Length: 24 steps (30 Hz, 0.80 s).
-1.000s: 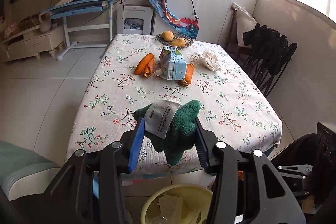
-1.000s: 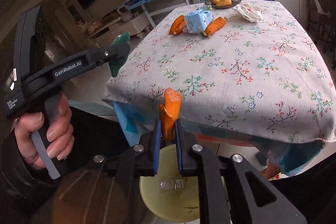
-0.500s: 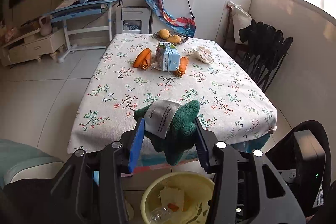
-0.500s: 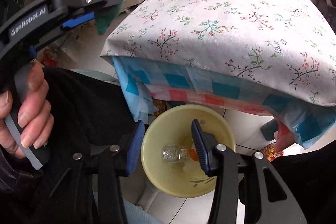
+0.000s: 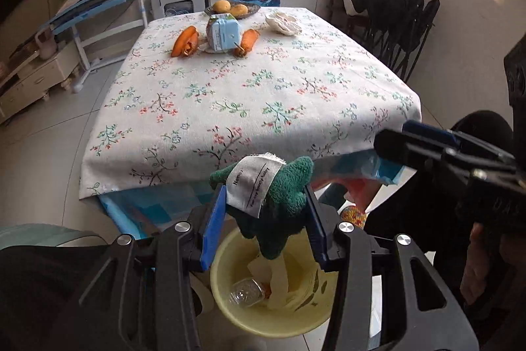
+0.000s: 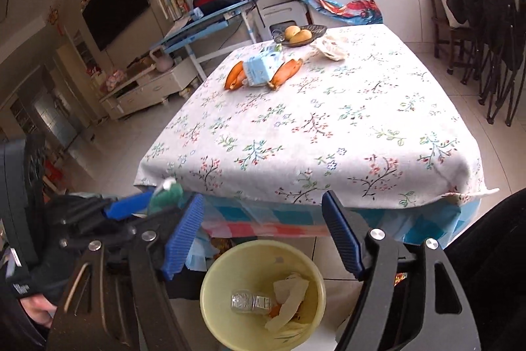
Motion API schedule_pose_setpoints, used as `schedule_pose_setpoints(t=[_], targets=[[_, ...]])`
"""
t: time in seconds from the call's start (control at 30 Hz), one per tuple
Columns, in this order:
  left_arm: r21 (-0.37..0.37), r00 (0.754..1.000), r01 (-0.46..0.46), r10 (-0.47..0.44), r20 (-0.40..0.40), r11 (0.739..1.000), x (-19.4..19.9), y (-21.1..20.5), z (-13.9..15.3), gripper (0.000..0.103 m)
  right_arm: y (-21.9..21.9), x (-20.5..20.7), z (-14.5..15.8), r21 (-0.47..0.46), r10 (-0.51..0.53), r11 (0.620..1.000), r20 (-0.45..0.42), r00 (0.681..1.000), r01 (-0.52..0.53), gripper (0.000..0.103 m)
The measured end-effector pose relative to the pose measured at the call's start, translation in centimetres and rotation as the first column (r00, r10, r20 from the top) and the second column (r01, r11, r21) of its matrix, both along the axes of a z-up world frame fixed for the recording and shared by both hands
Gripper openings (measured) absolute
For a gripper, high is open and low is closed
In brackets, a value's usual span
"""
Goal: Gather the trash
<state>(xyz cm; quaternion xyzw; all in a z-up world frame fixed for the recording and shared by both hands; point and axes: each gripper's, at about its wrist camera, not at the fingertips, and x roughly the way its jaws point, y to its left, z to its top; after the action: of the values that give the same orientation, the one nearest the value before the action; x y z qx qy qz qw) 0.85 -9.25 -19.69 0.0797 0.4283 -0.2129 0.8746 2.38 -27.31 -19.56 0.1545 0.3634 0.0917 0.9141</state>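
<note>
Here, the left gripper [image 5: 265, 221] is clamped on a dark green plush cloth [image 5: 282, 203], held above the yellow bin [image 5: 230, 305] on the floor at the table's near edge; a white sewn tag [image 5: 254, 183] on the cloth reads "Name:" and a second line too small to make out fully; the right gripper [image 6: 263, 236] has just been opening, its blue pads [image 6: 184, 229] now wide apart with nothing between them, poised over the same bin [image 6: 210, 311]; inside the bin lie a clear crushed plastic bottle [image 6: 250, 302], crumpled pale paper [image 6: 289, 298] and an orange scrap [image 6: 275, 311]; on the floral tablecloth [image 6: 328, 127], well away at the far end, a light blue carton [image 6: 263, 68] sits between two orange carrots [image 6: 285, 73], its print unreadable; a crumpled white wrapper [image 6: 330, 47] lies near a dish of yellow fruit [image 6: 297, 34].
</note>
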Motion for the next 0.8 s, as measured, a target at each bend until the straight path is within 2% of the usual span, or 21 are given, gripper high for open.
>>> schedule_pose_setpoints(t=[0.23,0.37,0.47,0.63,0.8], targets=[[0.099,0.984,0.132,-0.118,-0.132,0.986,-2.4,-2.5,-3.1,0.046,-1.3,-0.2,0.6,0.026,-0.048,0.999,0.026,0.999,0.047,0.074],[0.123,0.981,0.149,-0.131,-0.144,0.981,-3.0,-2.9,-3.4,0.048,-1.6,-0.2,0.6,0.031,-0.06,0.998,0.031,0.998,0.059,0.075],[0.118,0.983,0.134,-0.117,-0.142,0.984,-2.8,-2.6,-3.3,0.055,-1.7,-0.2,0.6,0.029,-0.069,0.997,0.037,0.997,0.068,0.075],[0.129,0.991,0.108,-0.097,-0.091,0.986,-2.5,-2.5,-2.6,0.06,-1.9,-0.2,0.7,0.026,-0.08,0.997,0.042,0.996,0.079,0.076],[0.144,0.998,0.026,-0.033,0.048,0.989,-2.4,-2.0,-0.9,0.073,-1.7,-0.4,0.9,0.011,-0.086,0.996,0.061,0.994,0.086,0.076]])
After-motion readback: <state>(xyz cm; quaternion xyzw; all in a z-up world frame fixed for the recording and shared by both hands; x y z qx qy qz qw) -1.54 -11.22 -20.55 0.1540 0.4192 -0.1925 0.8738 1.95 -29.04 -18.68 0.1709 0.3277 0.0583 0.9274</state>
